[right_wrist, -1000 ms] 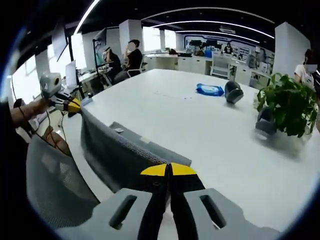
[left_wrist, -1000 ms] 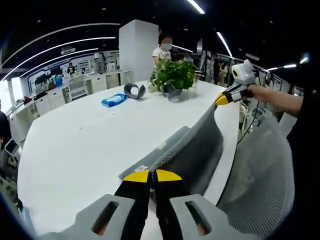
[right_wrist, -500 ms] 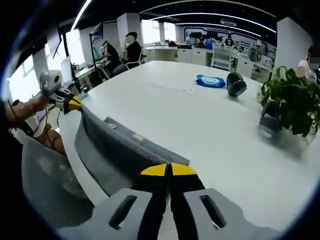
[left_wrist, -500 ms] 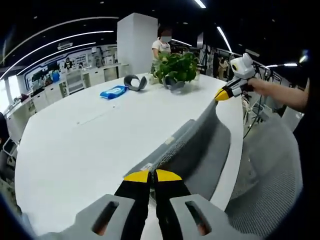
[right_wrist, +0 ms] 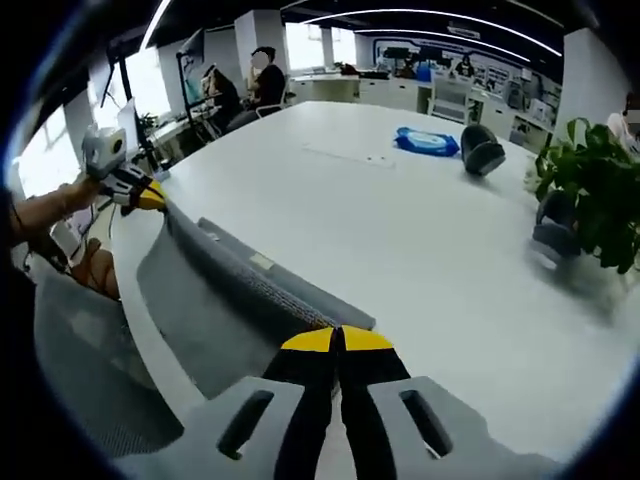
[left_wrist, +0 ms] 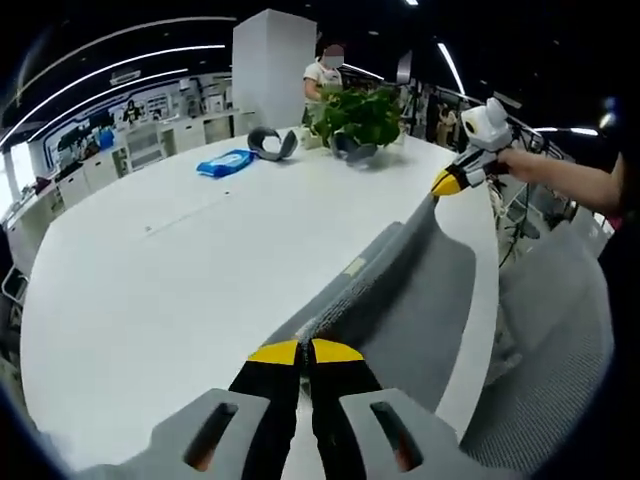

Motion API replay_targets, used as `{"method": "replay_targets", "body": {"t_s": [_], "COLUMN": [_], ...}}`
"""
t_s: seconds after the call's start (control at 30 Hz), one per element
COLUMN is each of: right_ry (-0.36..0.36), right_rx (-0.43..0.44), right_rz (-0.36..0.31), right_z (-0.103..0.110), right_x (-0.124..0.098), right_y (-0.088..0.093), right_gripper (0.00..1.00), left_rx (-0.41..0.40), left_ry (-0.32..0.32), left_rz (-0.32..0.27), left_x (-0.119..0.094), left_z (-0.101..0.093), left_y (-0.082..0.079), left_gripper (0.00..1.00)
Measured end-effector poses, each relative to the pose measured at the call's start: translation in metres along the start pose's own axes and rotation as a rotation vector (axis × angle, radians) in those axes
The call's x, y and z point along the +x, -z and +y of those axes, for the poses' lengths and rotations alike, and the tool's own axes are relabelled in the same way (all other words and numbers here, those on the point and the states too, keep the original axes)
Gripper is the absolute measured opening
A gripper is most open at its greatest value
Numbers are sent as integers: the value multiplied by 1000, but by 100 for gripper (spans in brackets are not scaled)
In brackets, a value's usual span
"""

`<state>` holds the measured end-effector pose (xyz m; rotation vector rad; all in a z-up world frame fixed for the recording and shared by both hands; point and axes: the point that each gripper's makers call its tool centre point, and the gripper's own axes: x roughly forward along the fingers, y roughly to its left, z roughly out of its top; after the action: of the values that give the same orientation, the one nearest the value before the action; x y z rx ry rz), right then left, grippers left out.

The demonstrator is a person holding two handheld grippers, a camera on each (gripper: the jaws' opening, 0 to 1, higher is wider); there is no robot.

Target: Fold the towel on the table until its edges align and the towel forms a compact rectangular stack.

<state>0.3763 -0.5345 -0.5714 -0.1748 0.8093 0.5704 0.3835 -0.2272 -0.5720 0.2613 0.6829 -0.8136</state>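
Observation:
A grey towel point(left_wrist: 400, 290) is stretched taut between my two grippers along the near edge of the white table point(left_wrist: 180, 290). Its folded upper edge lies over the tabletop and its lower part hangs off the rim. My left gripper point(left_wrist: 305, 352) is shut on one top corner. My right gripper point(left_wrist: 445, 183), held by a hand, is shut on the other corner at the far right. In the right gripper view the towel point(right_wrist: 220, 285) runs from my right gripper point(right_wrist: 337, 340) to the left gripper point(right_wrist: 148, 196) at the left.
A potted plant point(left_wrist: 365, 115), a blue packet point(left_wrist: 228, 162) and a grey curved object point(left_wrist: 270, 143) stand at the far side of the table. A grey mesh chair point(left_wrist: 560, 340) is close behind the towel. People point(right_wrist: 265, 85) sit at desks beyond the table.
Both grippers have carried the towel lower and further over the table. More of the cloth now rests on the table edge and the hanging part has flattened out. Both stay shut on the corners.

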Motion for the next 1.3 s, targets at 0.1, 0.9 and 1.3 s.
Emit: {"method": "replay_targets", "body": {"t_s": [0.1, 0.9, 1.3], "right_ry": [-4, -7, 4], "right_rx": [5, -40, 18], "right_rz": [17, 116, 2], "right_z": [-2, -15, 4], "right_x": [8, 51, 7], "right_y": [-1, 11, 12], "right_gripper": [0, 0, 0], "left_rx": [-3, -24, -51], "left_ry": [1, -10, -57], "left_rz": [20, 109, -23], "left_x": [6, 46, 1], "left_z": [4, 26, 6], "left_y": [5, 28, 5], "left_gripper": [2, 3, 2]}}
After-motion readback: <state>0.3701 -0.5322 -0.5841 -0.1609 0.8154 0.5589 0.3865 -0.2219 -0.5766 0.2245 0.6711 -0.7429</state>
